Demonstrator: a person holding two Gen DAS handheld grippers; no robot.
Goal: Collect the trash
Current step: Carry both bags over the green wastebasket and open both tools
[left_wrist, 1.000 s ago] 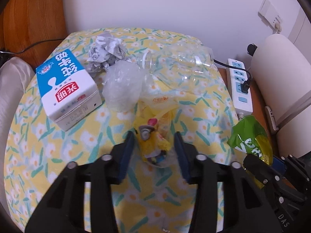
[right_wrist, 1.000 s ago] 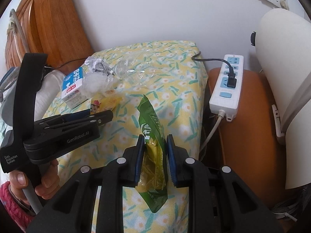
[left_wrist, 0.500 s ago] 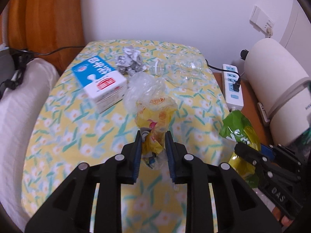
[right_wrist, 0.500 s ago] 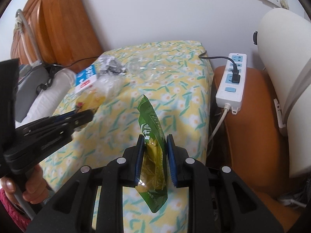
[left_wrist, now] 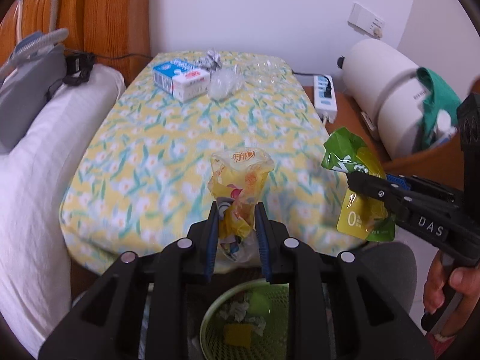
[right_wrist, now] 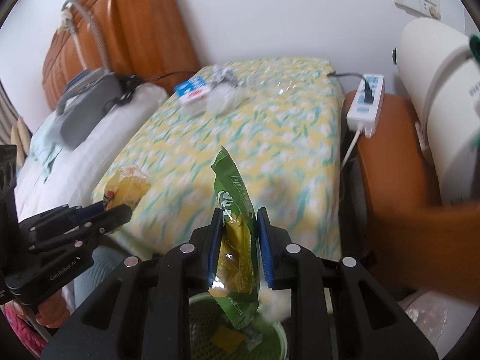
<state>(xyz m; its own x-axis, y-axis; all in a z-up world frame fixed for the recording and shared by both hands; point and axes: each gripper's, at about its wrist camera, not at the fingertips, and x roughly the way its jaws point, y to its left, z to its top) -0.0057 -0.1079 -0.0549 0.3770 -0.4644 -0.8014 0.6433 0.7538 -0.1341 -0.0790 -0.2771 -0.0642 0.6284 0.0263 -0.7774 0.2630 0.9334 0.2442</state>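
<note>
My left gripper (left_wrist: 237, 210) is shut on a crumpled yellow snack wrapper (left_wrist: 240, 177) and holds it in the air above a green mesh bin (left_wrist: 210, 318) that has trash in it. My right gripper (right_wrist: 239, 219) is shut on a green snack bag (right_wrist: 234, 198), also above the bin (right_wrist: 279, 339). The bag shows at the right of the left wrist view (left_wrist: 354, 165); the yellow wrapper shows at the left of the right wrist view (right_wrist: 127, 186). A blue and white milk carton (left_wrist: 180, 78), a crumpled paper ball (left_wrist: 213, 57) and clear plastic wrap (left_wrist: 223, 85) lie at the far end of the flowered cloth (left_wrist: 186, 138).
A white pillow (left_wrist: 39, 156) with a grey device (left_wrist: 27, 81) lies left. A white power strip (left_wrist: 324, 97) sits on a wooden stand to the right, beside a white cylindrical appliance (left_wrist: 387, 90). A wooden headboard (left_wrist: 99, 15) stands behind.
Both grippers have pulled back from the cloth toward its near edge, carrying the yellow wrapper and green bag. The green bin has come into view under them.
</note>
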